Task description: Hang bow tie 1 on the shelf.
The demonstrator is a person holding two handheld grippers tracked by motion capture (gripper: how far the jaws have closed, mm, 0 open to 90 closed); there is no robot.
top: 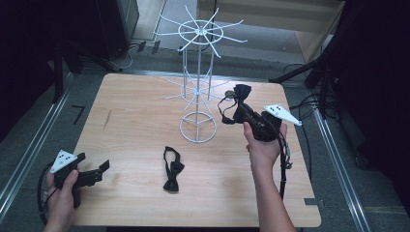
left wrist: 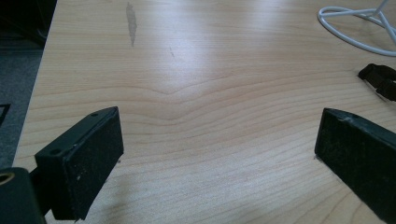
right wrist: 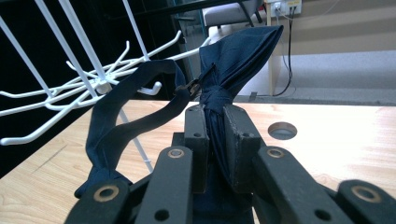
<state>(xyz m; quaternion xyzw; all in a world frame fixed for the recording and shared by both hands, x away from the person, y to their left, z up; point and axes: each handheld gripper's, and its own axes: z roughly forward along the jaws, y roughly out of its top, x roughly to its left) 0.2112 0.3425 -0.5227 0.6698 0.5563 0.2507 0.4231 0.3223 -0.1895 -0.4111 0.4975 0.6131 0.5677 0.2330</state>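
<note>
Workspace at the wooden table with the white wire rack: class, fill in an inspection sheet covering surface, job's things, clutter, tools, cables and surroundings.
Surface: light wooden table, a dark streak near its left side, a round hole by the right edge.
Job's things: dark bow tie held up beside the white wire rack; second bow tie lying flat on the table in front of the rack.
Clutter: nothing seen.
Tools: right tool shut on the dark bow tie at its knot; left tool open, nothing between its jaws, low at the table's near left corner.
Cables: one trails from each tool; more lie on the floor behind.
Surroundings: grey floor, dark stands and metal rails at both sides.
</note>
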